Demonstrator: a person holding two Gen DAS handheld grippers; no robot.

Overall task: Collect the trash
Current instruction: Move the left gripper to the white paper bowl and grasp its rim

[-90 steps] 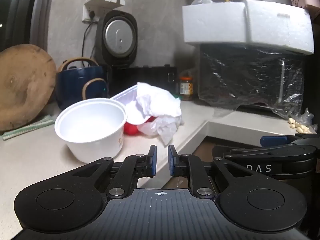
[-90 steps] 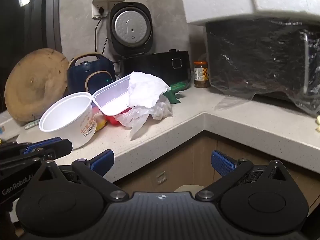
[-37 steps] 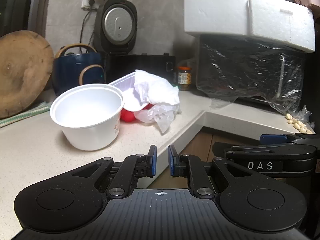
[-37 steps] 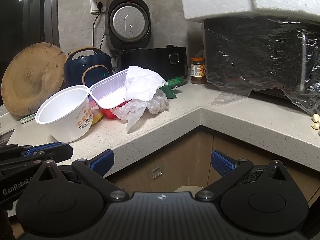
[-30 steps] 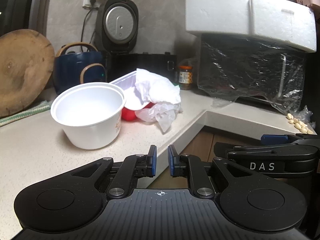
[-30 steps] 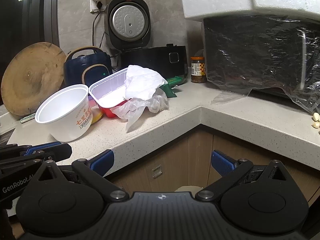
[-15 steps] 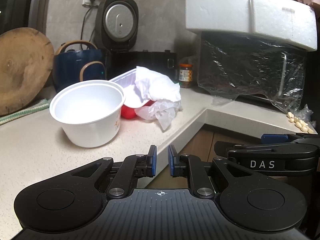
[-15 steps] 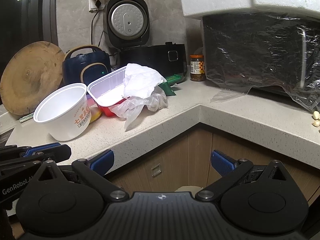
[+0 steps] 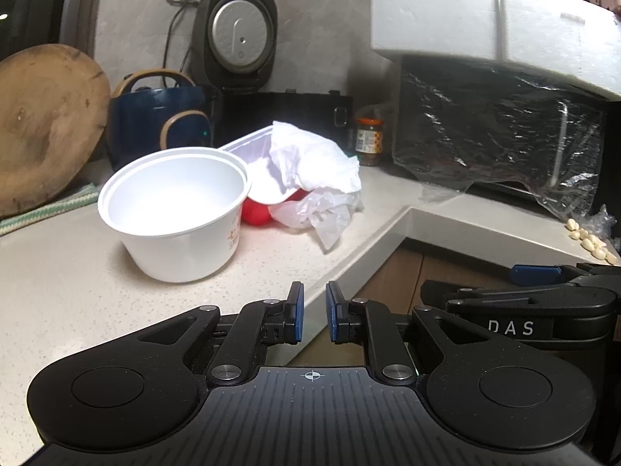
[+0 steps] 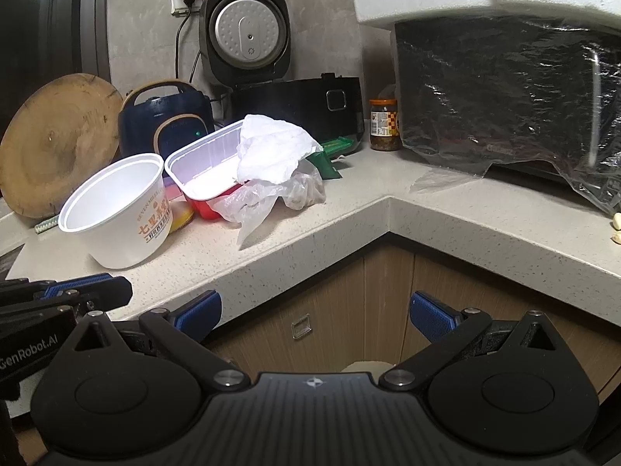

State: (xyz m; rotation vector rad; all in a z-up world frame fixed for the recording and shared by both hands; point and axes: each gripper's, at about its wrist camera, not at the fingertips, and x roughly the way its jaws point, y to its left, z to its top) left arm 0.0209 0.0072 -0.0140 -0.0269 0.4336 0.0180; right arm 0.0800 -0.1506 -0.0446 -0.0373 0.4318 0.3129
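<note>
A white plastic bowl (image 9: pixel 174 209) (image 10: pixel 116 209) stands on the speckled counter (image 9: pixel 58 291). Behind it lies a white rectangular food tray (image 10: pixel 205 167) (image 9: pixel 256 178) holding a crumpled white tissue (image 9: pixel 310 159) (image 10: pixel 271 147) over a clear plastic bag (image 9: pixel 322 213) (image 10: pixel 264 202) and something red (image 9: pixel 256 213). A green wrapper (image 10: pixel 330 155) lies behind. My left gripper (image 9: pixel 312 316) is nearly shut and empty, over the counter edge short of the bowl. My right gripper (image 10: pixel 314 314) is wide open and empty, below the counter edge.
A round wooden board (image 10: pixel 58 143), a blue kettle (image 10: pixel 167 124), a black rice cooker (image 10: pixel 271 77), a jar (image 10: pixel 384 124) and a plastic-wrapped oven (image 10: pixel 504 97) under foam boxes (image 9: pixel 485 27) line the back. Garlic cloves (image 9: pixel 590 237) lie at right. Wooden cabinet doors (image 10: pixel 349 303) lie below.
Both grippers have drifted slightly; the bowl and trash pile sit a little lower and closer in view. Jaw openings are unchanged.
</note>
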